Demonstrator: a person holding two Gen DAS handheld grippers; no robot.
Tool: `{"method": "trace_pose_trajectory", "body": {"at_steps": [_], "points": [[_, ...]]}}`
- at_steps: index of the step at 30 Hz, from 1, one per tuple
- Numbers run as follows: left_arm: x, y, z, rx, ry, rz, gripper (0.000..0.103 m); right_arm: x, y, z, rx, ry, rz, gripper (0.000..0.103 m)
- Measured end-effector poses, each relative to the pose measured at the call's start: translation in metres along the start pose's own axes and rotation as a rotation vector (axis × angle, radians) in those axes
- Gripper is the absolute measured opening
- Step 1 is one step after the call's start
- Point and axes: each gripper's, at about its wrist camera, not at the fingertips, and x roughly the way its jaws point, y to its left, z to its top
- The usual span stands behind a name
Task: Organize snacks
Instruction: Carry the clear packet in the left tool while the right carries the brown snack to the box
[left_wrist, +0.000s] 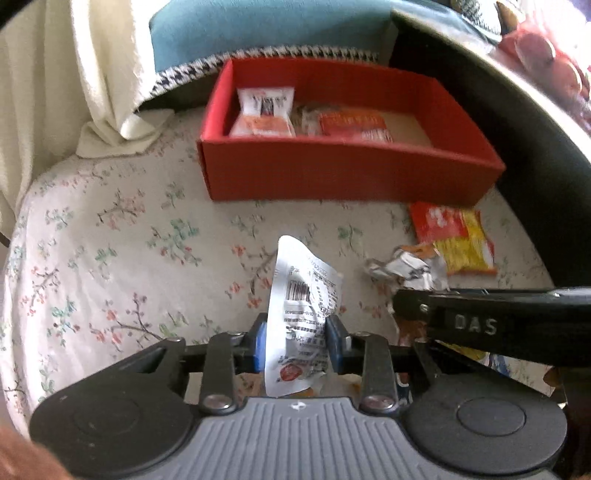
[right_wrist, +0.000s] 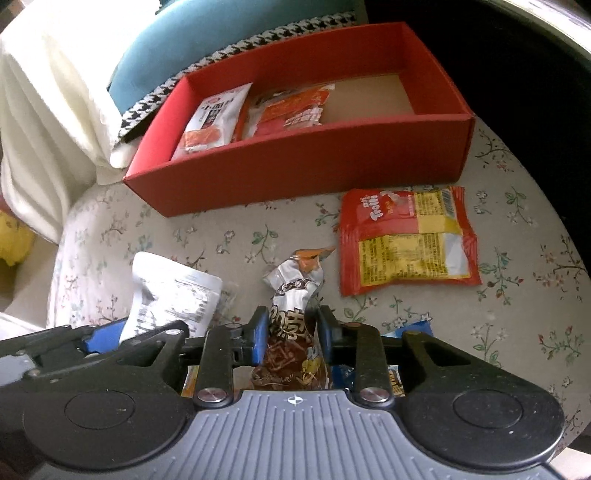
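Since both packets go into the red box (right_wrist: 295, 162) at the floral tabletop's (left_wrist: 110, 229) far edge, my left hand-held gripper (left_wrist: 297, 341) pinches the white packet (left_wrist: 301, 314), my right hand-held gripper (right_wrist: 291, 334) the brown one (right_wrist: 291, 332).

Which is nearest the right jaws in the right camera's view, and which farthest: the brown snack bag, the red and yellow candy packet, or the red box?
1. Brown snack bag: pinched in the right gripper.
2. Red and yellow candy packet: lying on the flowered cloth, ahead to the right.
3. Red box: beyond it, at the back.
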Motion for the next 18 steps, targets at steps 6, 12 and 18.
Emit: {"method": "trace_pose_trajectory", "body": {"at_steps": [6, 12, 18], "points": [[-0.005, 0.01, 0.004, -0.042, -0.014, -0.01, 0.026, -0.01, -0.003, 0.005, 0.019, -0.037, 0.036, 0.036], [-0.012, 0.014, 0.01, -0.066, -0.041, -0.026, 0.026, -0.017, -0.008, 0.009, 0.042, -0.068, 0.052, 0.036], [-0.016, 0.012, 0.013, -0.055, -0.068, -0.012, 0.026, -0.021, -0.008, 0.01, 0.039, -0.084, 0.063, 0.036]]}}
